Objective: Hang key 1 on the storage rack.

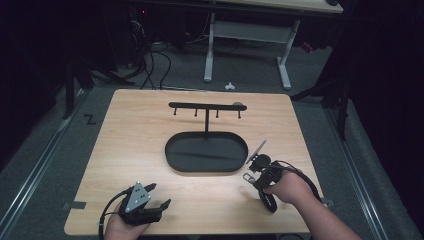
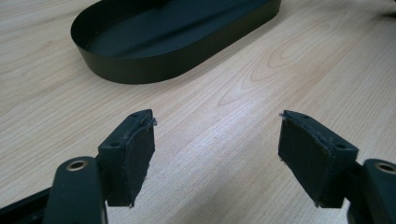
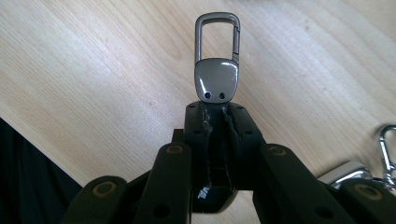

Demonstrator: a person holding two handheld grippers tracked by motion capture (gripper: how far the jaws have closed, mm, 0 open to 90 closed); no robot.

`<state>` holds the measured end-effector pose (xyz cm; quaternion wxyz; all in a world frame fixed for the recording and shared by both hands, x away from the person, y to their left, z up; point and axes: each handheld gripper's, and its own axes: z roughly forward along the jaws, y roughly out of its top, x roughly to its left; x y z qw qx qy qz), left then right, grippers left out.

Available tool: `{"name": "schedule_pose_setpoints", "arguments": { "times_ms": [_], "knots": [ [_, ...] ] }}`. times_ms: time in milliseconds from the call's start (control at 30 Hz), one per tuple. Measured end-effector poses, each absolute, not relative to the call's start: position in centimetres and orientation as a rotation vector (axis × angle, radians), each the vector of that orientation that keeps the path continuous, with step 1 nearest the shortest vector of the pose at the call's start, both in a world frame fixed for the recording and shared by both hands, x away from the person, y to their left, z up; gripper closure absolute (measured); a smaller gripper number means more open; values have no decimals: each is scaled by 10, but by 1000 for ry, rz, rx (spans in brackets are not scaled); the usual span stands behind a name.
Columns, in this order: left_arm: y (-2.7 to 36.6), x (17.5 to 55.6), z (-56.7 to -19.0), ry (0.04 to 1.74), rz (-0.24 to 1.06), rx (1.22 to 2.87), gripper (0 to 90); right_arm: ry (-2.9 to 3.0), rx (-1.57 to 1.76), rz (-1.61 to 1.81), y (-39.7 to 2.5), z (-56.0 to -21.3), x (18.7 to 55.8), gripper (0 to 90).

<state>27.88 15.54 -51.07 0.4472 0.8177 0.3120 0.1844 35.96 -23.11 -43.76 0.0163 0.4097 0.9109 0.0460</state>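
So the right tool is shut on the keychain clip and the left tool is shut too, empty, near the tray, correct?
Not quite. The left tool is open: the left gripper view shows its jaws spread wide with bare table between them, near the black oval tray. The rest holds: the right tool is shut on the keychain clip.

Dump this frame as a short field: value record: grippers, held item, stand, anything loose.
left gripper: open, holding nothing, low over the near-left table
right gripper: shut on keychain clip
keychain clip: grey metal, carabiner loop pointing away from the gripper
second clip: on the table beside the right gripper, partly cut off by the frame edge
hook stand: black T-bar, four hooks, all bare
tray: black oval base of the stand, nothing in it
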Motion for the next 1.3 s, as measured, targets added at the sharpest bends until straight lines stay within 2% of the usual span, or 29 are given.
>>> {"name": "schedule_pose_setpoints", "arguments": {
  "times_ms": [833, 1300],
  "knots": [
    [155, 279, -511, 756, 454, 2038, 274, 2749, 1250, 270, -228, -390, 371, 806],
    [160, 278, -511, 771, 461, 2022, 272, 2747, 1242, 321, -215, -380, 385, 806]
  ]
}}
